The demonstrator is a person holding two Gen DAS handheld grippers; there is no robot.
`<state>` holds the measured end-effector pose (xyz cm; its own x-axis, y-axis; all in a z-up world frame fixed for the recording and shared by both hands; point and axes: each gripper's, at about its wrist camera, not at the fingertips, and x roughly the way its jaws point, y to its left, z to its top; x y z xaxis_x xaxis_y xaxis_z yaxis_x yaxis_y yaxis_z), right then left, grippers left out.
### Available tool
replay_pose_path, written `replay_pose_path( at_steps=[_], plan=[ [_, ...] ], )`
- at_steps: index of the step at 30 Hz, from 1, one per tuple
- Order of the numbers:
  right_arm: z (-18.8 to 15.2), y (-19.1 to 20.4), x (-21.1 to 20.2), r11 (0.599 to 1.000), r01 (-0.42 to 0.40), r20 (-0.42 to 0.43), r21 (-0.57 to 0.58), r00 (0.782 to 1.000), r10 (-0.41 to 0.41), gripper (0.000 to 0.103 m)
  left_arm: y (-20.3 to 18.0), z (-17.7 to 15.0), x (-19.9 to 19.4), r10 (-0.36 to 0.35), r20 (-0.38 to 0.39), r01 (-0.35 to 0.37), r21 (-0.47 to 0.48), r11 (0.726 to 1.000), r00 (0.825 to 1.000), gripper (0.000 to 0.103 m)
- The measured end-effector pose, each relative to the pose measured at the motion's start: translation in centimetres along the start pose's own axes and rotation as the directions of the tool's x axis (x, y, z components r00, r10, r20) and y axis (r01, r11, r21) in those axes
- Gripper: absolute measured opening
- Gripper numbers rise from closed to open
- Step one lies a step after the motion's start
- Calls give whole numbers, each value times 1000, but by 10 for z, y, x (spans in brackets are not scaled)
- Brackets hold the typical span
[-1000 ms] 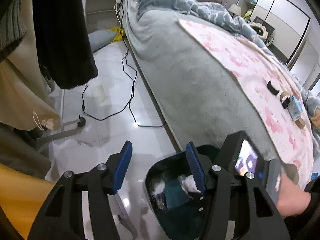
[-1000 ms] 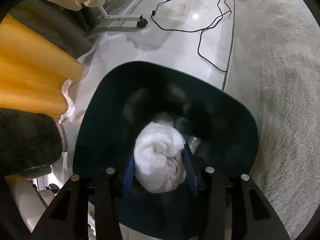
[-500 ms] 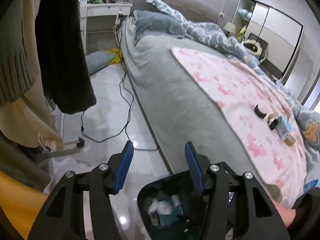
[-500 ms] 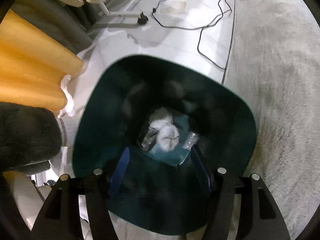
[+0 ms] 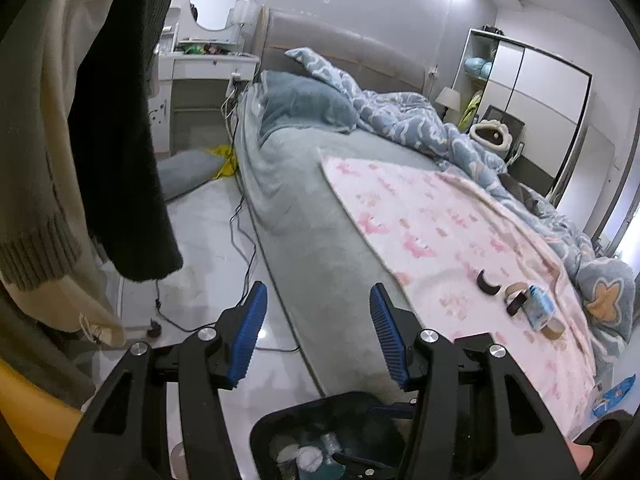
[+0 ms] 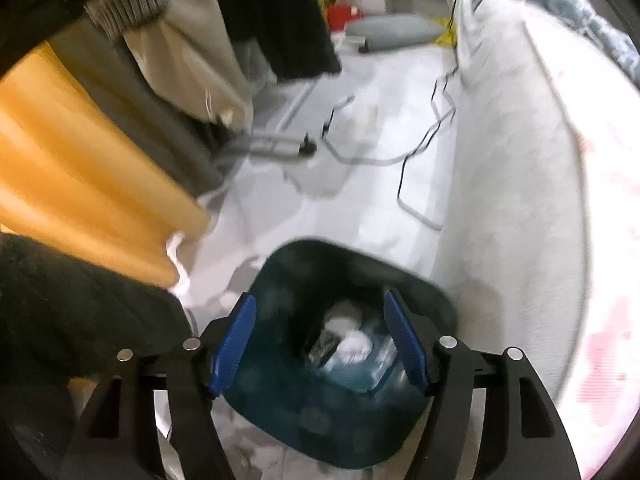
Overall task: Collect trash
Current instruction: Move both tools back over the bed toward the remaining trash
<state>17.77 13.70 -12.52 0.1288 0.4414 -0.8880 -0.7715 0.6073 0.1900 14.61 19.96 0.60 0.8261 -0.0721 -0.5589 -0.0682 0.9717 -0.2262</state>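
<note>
A: How does the right gripper (image 6: 320,340) stand?

B: Its blue-padded jaws are spread wide with nothing between them. It hangs above the dark teal trash bin (image 6: 424,292), touching none of it (the right wrist view is blurred, so fine detail is lost).

A: And the left gripper (image 5: 318,332)?

B: Wide apart as well, and empty. It points out over the floor and the edge of the bed (image 5: 320,240); the bin (image 5: 280,424) sits low in its view, partly behind the right-hand finger.

A: What lies in the bin?

B: A white crumpled wad of tissue (image 6: 352,344) rests at the bottom, with a dark wrapper (image 6: 326,344) just beside it on the left and something clear and plastic-looking (image 6: 384,354) on the right. I cannot tell exactly what those last two are. From the left wrist the same white wad (image 5: 310,458) shows near the bottom of the bin.

A: Where does the bin stand?

B: On the pale tiled floor, close against the grey side of the bed, with a black cable (image 6: 420,148) trailing across the tiles beyond it.

A: Anything on the bed?

B: A pink patterned blanket (image 5: 432,232) carries a small cluster well apart from the bin: a black ring (image 5: 488,282), a tape roll (image 5: 514,294) and a small blue packet (image 5: 540,306). Clothes (image 5: 120,140) hang at the left.
</note>
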Motion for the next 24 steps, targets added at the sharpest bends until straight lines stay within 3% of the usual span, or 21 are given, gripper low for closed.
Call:
replay_pose_path(
  at_steps=[12, 24],
  plan=[
    [-9, -39, -75, 994, 94, 170, 53, 980, -102, 73, -46, 10, 9, -65, 14, 65, 14, 998, 998, 60],
    [-33, -82, -132, 973, 201, 270, 117, 936, -226, 76, -90, 7, 26, -130, -10, 131, 33, 991, 991, 67]
  ],
)
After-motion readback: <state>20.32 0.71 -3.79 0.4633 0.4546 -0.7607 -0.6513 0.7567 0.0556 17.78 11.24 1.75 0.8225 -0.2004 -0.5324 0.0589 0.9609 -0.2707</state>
